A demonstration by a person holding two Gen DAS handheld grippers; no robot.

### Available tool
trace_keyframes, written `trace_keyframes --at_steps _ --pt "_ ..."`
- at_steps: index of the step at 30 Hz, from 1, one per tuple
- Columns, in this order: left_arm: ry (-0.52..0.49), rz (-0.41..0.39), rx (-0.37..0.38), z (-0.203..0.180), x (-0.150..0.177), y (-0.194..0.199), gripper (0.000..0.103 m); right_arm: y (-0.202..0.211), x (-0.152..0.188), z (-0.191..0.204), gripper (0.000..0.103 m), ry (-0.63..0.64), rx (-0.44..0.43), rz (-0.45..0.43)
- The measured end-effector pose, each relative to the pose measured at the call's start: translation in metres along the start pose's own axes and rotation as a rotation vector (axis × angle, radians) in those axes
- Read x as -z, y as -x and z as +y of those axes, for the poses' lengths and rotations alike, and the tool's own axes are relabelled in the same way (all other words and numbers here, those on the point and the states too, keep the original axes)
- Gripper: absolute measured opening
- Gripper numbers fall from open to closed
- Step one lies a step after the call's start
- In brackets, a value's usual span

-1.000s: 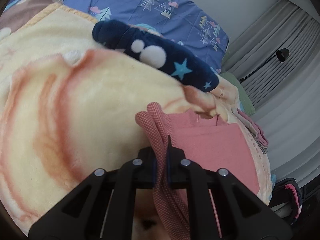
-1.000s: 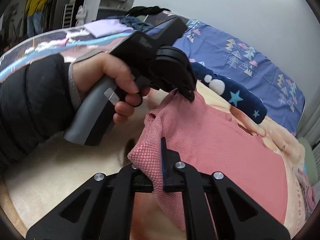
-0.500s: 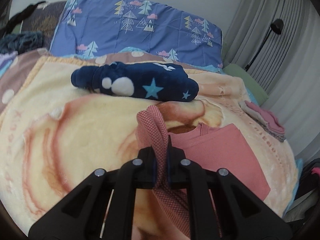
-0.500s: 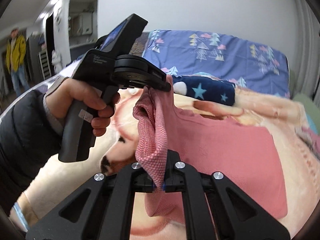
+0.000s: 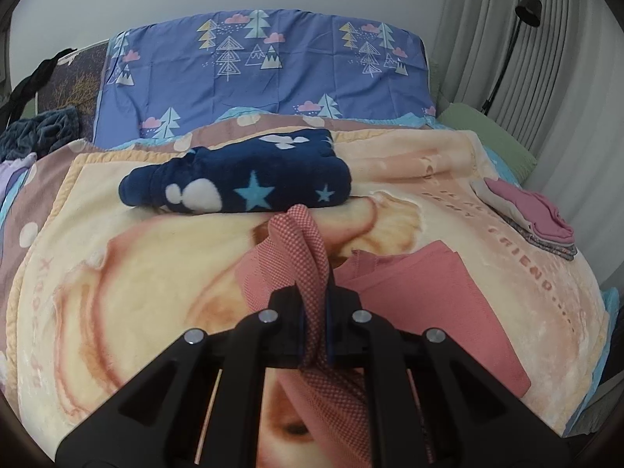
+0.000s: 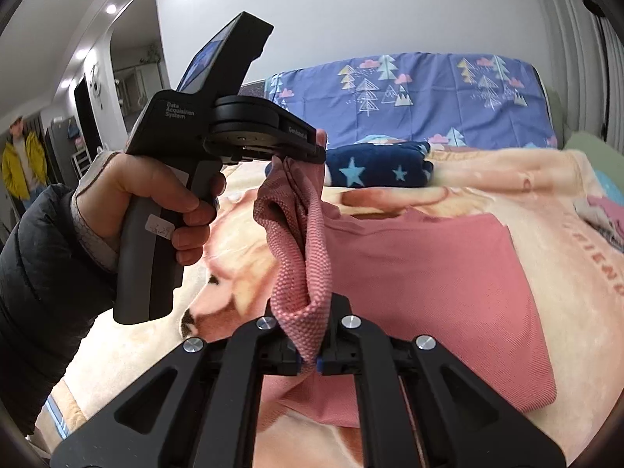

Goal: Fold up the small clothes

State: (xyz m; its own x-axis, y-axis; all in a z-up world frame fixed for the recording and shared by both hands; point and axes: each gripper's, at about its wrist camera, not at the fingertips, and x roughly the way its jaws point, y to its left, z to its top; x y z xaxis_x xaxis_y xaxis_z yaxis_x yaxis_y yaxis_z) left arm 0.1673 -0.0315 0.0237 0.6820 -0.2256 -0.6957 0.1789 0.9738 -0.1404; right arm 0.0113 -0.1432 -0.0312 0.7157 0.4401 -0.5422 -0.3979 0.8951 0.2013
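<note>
A pink knitted garment [image 6: 421,273] lies partly on a cream blanket [image 5: 136,273] on the bed. Its left edge is lifted off the blanket. My left gripper [image 5: 314,312] is shut on a bunched fold of that garment [image 5: 300,249]. Seen from the right wrist, the left gripper [image 6: 312,152] sits in a hand at upper left, and cloth hangs from its tip. My right gripper [image 6: 310,355] is shut on the same raised edge, lower down. The rest of the garment [image 5: 429,304] lies flat to the right.
A folded navy fleece with stars [image 5: 241,183] lies beyond the garment. A small stack of folded clothes [image 5: 534,214] sits at the right edge of the bed. A purple tree-print pillow [image 5: 265,70] stands at the head. A person in a yellow jacket [image 6: 21,160] stands far left.
Both grippers have lifted and carried the pink garment's edge sideways over the bed. Both wrists rolled until the views stand level. The garment's edge hangs higher off the blanket now.
</note>
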Motion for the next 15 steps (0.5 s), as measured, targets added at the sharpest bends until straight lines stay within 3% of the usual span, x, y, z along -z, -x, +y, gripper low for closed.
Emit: trace_keyframes --at_steps 15 --pt "-0.153 0.08 -0.004 -0.106 -0.014 -0.056 0.007 0.023 0.018 -0.086 0.004 -0.183 0.005 -0.018"
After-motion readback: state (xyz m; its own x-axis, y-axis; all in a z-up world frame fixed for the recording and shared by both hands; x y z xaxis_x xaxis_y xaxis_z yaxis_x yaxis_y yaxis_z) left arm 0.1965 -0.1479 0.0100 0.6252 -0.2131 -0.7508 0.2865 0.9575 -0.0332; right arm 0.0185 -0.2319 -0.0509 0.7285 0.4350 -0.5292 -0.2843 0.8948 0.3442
